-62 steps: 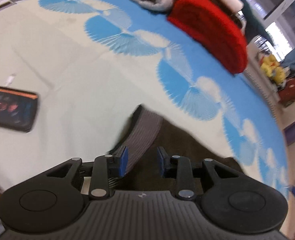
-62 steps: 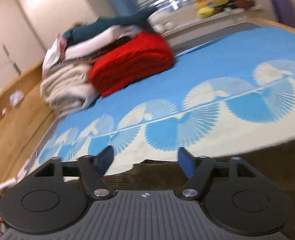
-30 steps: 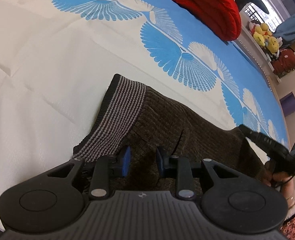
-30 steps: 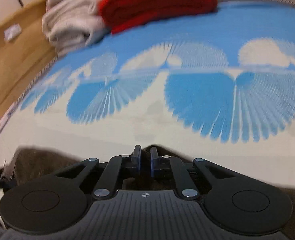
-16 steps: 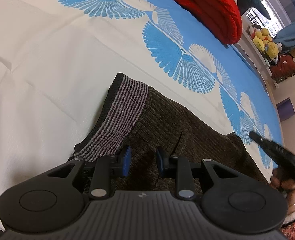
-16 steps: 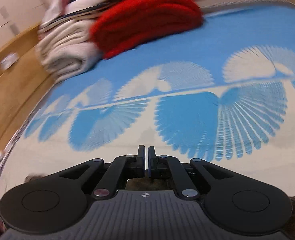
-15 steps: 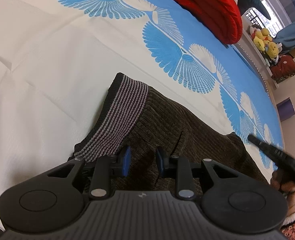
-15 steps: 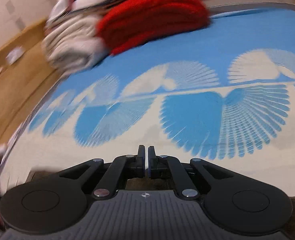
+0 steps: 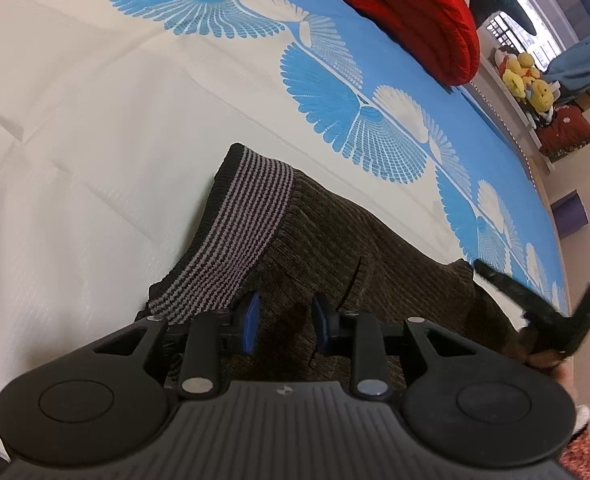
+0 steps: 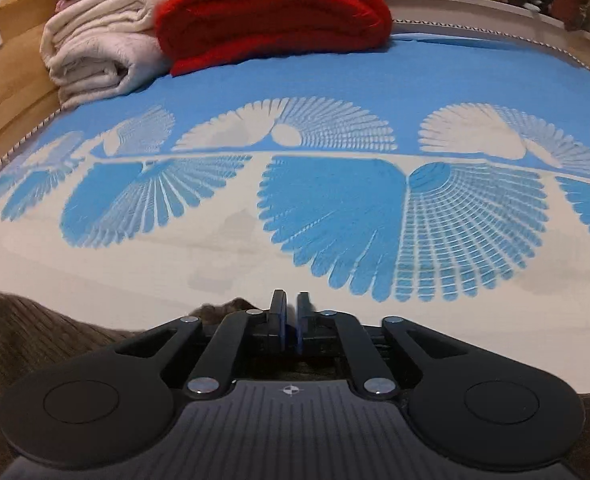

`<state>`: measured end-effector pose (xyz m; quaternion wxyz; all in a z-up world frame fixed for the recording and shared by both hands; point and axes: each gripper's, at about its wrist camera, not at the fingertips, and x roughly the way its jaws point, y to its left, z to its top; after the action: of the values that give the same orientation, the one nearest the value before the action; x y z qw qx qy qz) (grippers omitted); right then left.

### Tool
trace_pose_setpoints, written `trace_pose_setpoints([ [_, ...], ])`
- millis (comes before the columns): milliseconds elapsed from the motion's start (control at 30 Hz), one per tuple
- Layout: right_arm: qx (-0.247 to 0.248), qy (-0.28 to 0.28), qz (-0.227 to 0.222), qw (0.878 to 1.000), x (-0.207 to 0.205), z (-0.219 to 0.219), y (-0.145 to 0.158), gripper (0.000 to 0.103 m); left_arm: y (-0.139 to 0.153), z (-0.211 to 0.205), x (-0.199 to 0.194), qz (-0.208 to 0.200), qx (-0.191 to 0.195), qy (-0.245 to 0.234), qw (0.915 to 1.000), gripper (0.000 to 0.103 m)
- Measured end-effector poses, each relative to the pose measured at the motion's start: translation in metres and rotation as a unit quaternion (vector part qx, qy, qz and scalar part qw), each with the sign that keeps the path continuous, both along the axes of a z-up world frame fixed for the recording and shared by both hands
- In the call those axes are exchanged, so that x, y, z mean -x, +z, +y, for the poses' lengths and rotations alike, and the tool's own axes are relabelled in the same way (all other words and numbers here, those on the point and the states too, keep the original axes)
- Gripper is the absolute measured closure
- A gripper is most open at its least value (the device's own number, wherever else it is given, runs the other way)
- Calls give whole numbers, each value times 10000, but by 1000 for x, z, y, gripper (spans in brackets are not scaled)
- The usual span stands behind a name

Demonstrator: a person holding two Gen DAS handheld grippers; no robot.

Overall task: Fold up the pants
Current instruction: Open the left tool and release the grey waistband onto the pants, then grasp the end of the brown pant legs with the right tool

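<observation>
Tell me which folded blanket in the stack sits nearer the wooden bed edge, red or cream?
The cream blanket; it lies against the wooden bed edge, left of the red blanket.

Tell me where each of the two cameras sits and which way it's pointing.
Left wrist: behind the left claw, jaws apart over the brown pants near the striped waistband; the right claw shows at far right.
Right wrist: behind the right claw, jaws nearly together, facing across the bed.
Shared: pants, blue-patterned bedspread, red blanket.
</observation>
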<state>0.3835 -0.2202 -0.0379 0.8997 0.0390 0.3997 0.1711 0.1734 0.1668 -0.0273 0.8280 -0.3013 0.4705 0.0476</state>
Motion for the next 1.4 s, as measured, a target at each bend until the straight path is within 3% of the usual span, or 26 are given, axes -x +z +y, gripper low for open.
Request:
trace_pose_setpoints([
  [100, -170, 220, -162, 9995, 12, -7, 24, 89, 4, -6, 1, -36, -170, -119, 9998, 60],
  [133, -190, 333, -236, 9990, 19, -8, 32, 78, 6, -9, 1, -50, -216, -165, 9996, 55],
  [167, -194, 405, -266, 9986, 24, -8, 38, 63, 8, -11, 2, -70, -238, -205, 9995, 45],
  [200, -169, 455, -277, 9984, 32, -7, 44, 59, 10, -14, 3, -100, -262, -246, 9993, 35],
  [300, -196, 636, -231, 9975, 55, -1, 57, 55, 19, -28, 9, -239, -486, -385, 9978, 16],
  [400, -10, 635, -237, 9977, 84, 8, 67, 52, 27, -45, 14, -406, -808, -561, 9943, 15],
  [467, 170, 515, -375, 9978, 113, 11, 72, 44, 30, -56, 16, -472, -925, -696, 9922, 15],
  [533, 311, 237, -324, 9987, 140, 10, 70, 37, 31, -69, 18, -538, -1092, -817, 9892, 15],
  [633, 269, -308, -115, 9991, 183, -6, 57, 35, 32, -93, 21, -624, -1537, -995, 9811, 15],
  [700, 273, -634, 3, 9976, 205, -19, 46, 33, 31, -104, 22, -667, -1632, -1080, 9784, 15],
  [867, 320, -1430, 68, 9892, 245, -57, 38, 25, 22, -130, 25, -627, -1810, -1165, 9745, 15],
  [1000, 366, -2218, 30, 9744, 256, -95, 36, 20, 10, -142, 31, -456, -1948, -1102, 9736, 15],
  [1167, -277, -3026, 554, 9511, 256, -151, 16, 20, -6, -152, 51, -528, -2420, -1127, 9623, 11],
  [1267, -543, -2991, 508, 9513, 260, -159, 14, 20, -18, -154, 56, -281, -2535, -926, 9625, 9],
  [1400, -873, -3019, 458, 9482, 269, -171, 26, 20, -19, -155, 70, -340, -2795, -962, 9547, 6],
])
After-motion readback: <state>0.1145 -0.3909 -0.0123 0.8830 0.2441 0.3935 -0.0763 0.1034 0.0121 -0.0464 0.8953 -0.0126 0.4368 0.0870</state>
